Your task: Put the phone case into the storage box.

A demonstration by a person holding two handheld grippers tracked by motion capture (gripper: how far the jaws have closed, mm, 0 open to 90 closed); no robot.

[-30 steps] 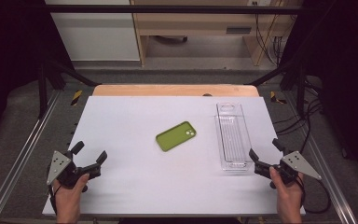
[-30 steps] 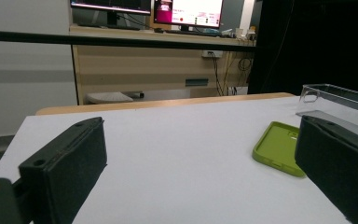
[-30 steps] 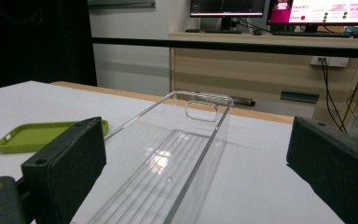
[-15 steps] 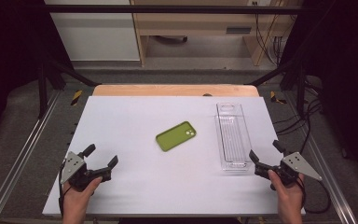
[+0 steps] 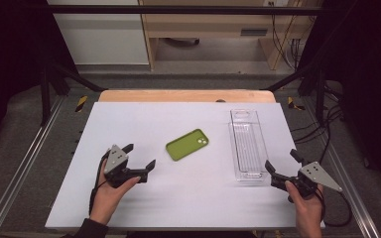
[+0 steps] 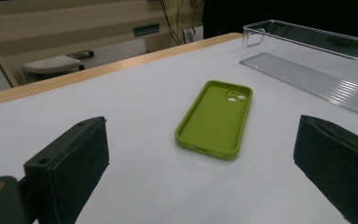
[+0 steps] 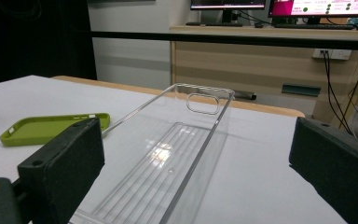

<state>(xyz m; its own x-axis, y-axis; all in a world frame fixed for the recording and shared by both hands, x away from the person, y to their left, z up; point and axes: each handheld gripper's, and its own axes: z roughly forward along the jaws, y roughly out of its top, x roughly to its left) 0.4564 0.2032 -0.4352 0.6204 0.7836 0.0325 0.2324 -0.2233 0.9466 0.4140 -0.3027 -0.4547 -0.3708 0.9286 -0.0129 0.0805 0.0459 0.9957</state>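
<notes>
While both claws hover low over the table, the scene reads like this, with every place given from the green phone case:

Left claw (image 5: 140, 156): jaws spread wide, nothing between them; it sits near the case, on the person's side and to the left, and points at it.
Left claw's own view: the two black jaws stand far apart at the bottom corners, with the case lying in the open gap ahead of them, not touched.
Left hand (image 5: 110, 191): wrapped around the claw's body, forearm coming in from the near table edge.
Phone case (image 5: 187, 144): lies flat on the white table (image 5: 188, 198), hollow side up, camera cutout at its far right end, turned at a slant.
Right claw (image 5: 282, 162): jaws also wide apart and empty; well to the right of the case, nearer the person.
Right hand (image 5: 305, 198): grips that claw from below.
Clear tray (image 5: 247, 144): a long see-through bin with a ribbed floor, to the right of the case and apart from it; its near end lies just ahead of the right claw.
Right claw's own view: tray (image 7: 177, 158) runs away between the jaws, case (image 7: 51, 127) off to the left.
</notes>
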